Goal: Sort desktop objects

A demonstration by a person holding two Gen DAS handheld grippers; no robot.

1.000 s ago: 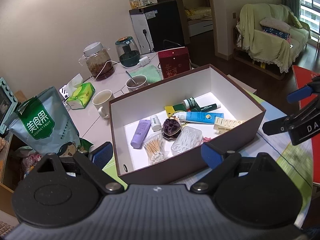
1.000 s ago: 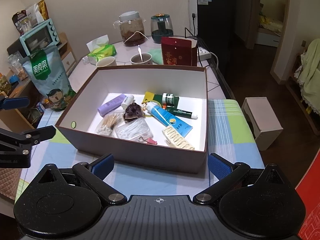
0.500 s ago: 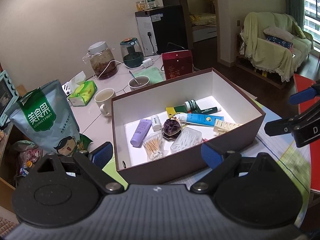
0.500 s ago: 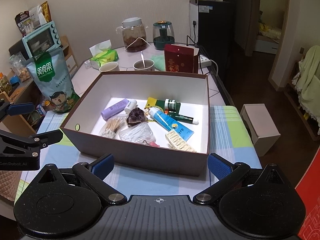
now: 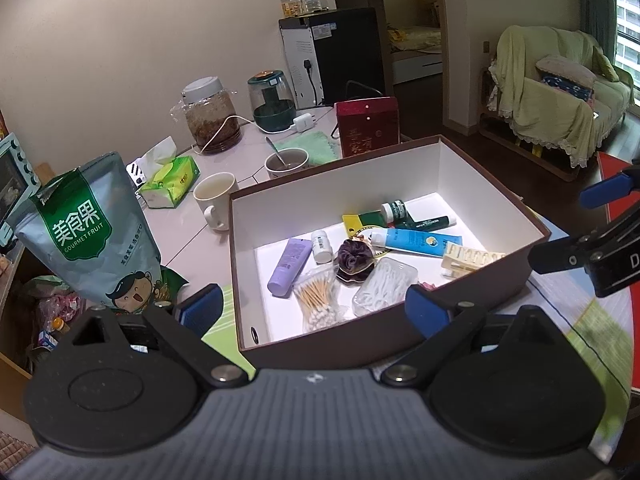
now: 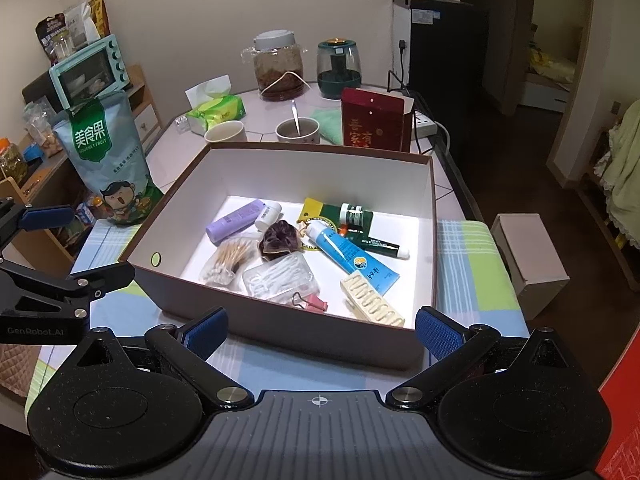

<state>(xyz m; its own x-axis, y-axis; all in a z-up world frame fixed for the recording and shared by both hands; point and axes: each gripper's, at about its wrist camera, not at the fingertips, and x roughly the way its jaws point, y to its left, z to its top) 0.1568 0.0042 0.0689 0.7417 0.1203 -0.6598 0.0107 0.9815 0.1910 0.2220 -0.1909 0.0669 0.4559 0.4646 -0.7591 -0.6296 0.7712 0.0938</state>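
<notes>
While both grippers, left [image 5: 314,304] and right [image 6: 320,330], gape empty at 6 o'clock, box [image 6: 288,322] holds tubes, swabs, scrunchie, clips; sorting looks complete or pending.

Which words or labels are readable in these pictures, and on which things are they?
"美食果 GOURMET FRUIT": snack bag.
"GenRobot.AI": left claw, seen in the right view.
"D", cut off: right claw, seen in the left view.
Gold characters on the red box: blurred.
Tube and bottle labels in the brown box: too small.
</notes>
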